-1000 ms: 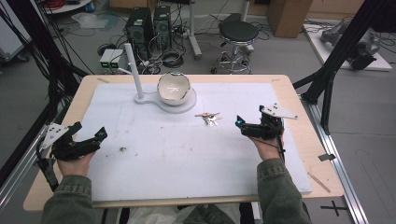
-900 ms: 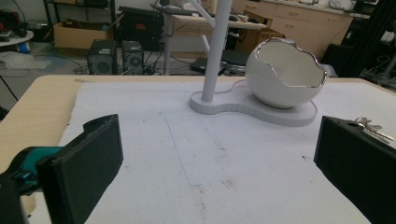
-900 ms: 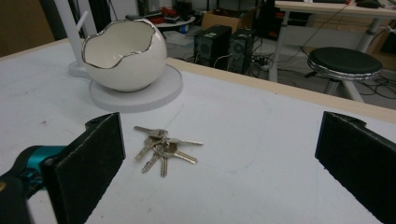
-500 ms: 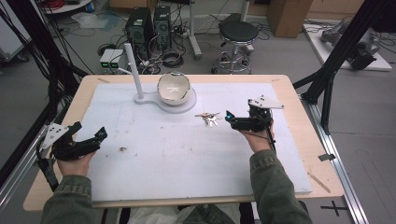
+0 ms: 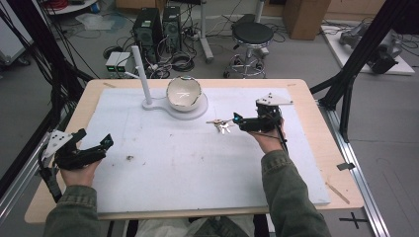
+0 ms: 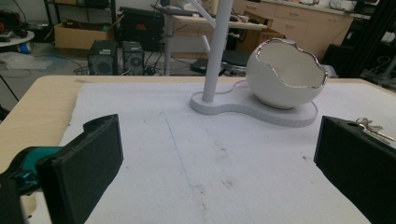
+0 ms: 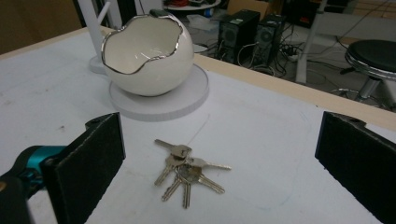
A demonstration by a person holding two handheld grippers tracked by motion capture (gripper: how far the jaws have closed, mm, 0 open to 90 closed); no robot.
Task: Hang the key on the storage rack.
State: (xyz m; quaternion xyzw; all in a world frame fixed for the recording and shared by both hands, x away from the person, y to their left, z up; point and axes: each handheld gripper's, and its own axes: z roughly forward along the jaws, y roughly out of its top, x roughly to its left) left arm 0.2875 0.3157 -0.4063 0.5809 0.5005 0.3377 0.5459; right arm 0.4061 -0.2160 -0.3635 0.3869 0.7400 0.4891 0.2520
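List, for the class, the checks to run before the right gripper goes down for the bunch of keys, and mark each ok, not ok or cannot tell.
1. Right gripper open: ok, jaws stand wide apart in its own view.
2. Keys lined up between the jaws: ok, they lie ahead, centred in the gap.
3. Keys free of other things: ok, they lie flat on the white mat, apart from the bowl and its round base.
4. Left gripper out of the way: ok, open, far across the mat.
5. Jaws low enough to grip: cannot tell.
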